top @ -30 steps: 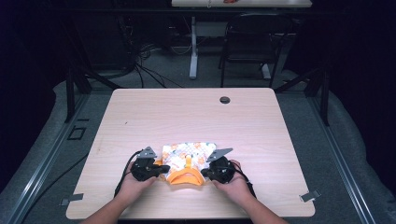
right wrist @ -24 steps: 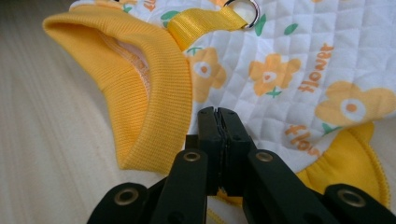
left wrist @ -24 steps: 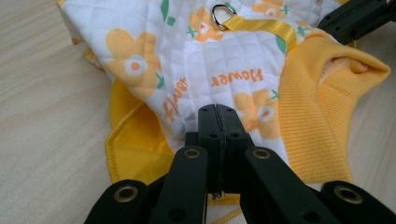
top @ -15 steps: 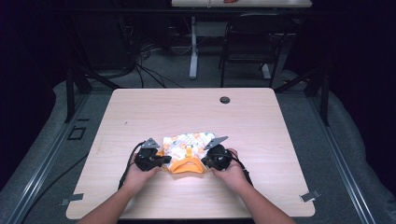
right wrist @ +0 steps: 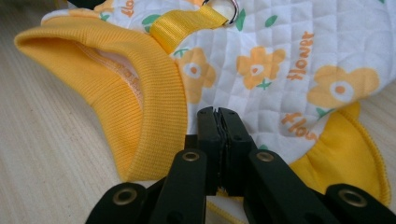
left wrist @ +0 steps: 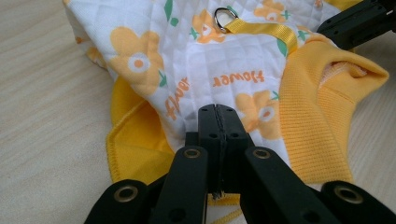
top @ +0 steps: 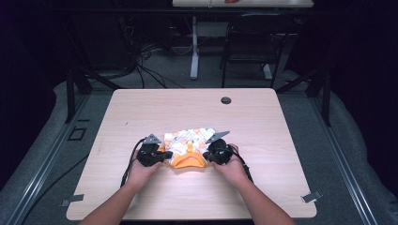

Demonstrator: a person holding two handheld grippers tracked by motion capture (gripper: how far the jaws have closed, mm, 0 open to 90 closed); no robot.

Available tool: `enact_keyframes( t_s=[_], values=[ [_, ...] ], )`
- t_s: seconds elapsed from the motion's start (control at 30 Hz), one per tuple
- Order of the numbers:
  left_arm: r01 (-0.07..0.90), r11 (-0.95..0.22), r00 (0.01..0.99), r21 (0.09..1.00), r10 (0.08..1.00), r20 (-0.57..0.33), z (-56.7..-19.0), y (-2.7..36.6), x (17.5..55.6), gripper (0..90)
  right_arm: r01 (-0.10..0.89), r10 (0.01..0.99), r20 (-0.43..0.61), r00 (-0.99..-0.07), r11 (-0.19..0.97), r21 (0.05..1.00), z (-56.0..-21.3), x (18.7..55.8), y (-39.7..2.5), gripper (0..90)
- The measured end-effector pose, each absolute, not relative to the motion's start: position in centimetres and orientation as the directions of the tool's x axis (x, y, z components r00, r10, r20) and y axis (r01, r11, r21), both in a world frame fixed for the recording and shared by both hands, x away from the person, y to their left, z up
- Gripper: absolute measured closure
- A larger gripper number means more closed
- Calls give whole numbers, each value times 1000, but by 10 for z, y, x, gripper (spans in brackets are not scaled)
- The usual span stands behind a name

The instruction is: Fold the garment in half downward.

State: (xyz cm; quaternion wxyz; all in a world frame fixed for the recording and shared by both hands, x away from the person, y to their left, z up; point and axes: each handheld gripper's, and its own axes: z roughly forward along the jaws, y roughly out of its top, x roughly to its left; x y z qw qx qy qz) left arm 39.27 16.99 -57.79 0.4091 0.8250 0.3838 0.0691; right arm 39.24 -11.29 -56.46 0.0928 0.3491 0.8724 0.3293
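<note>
In the high view both forearms enter from the bottom edge and angle inward, so the two hands sit close together in the lower middle of the frame. The left gripper (top: 151,154) lies at the left end of a small quilted white garment with orange flower print and yellow ribbed trim (top: 187,146); the right gripper (top: 217,153) lies at its right end, and both point toward each other across the cloth.

In the left gripper view the black jaws are pressed together at the lower centre, pinching the white quilted fabric (left wrist: 205,70) just beside the yellow ribbed collar (left wrist: 313,126). In the right gripper view the jaws are likewise clamped on the quilted fabric (right wrist: 280,70), with the collar opening (right wrist: 116,74) at the upper left. A yellow webbing strap with a metal ring (right wrist: 196,21) lies across the top of the cloth.

The garment rests on the light wooden table (top: 263,122), nearer its lower edge than its upper one. Bare tabletop stretches wide to the left, right and above; a small dark round grommet (top: 225,100) sits well apart toward the upper edge.
</note>
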Motion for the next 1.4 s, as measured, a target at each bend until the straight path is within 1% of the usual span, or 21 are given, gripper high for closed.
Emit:
enact_keyframes(
  t_s=[0.27,0.43,0.5,0.57,0.67,0.8,0.9,0.93,1.0,1.1,1.13,1.2,1.33,1.4],
  values=[
    [562,-369,697,741,694,-183,-570,172,387,894,544,679,67,-731,521,658,-558,389,-116,844],
    [551,-352,693,757,698,-180,-559,180,381,863,522,675,71,-735,495,694,-545,382,-124,822],
    [542,-363,701,758,693,-169,-556,184,378,842,514,672,66,-737,495,700,-541,378,-126,803],
    [537,-361,702,762,693,-166,-552,186,374,797,500,666,54,-744,503,705,-537,374,-128,762],
    [533,-344,696,773,698,-168,-547,191,368,699,485,666,35,-745,506,714,-532,366,-131,700],
    [531,-320,697,784,691,-190,-541,196,360,594,477,659,37,-751,504,720,-526,357,-135,608],
    [536,-308,689,786,698,-196,-539,200,353,545,476,654,35,-755,510,716,-526,351,-137,546],
    [535,-307,686,787,701,-193,-539,201,352,514,481,659,33,-752,514,710,-528,349,-138,529],
    [536,-304,681,787,708,-190,-540,203,347,500,489,661,37,-749,516,703,-530,345,-140,503],
    [532,-331,689,780,705,-171,-544,207,340,484,500,664,41,-747,519,693,-534,337,-144,473],
    [537,-326,687,778,705,-178,-545,208,337,484,499,662,36,-749,527,688,-535,334,-145,466],
    [547,-316,683,775,704,-195,-549,211,332,483,501,662,34,-748,531,683,-539,327,-148,459],
    [538,-329,686,776,706,-176,-555,218,323,480,513,666,55,-744,516,686,-545,317,-154,452],
    [538,-323,682,779,710,-177,-559,220,318,479,512,670,46,-741,518,685,-549,312,-157,452]
  ],
)
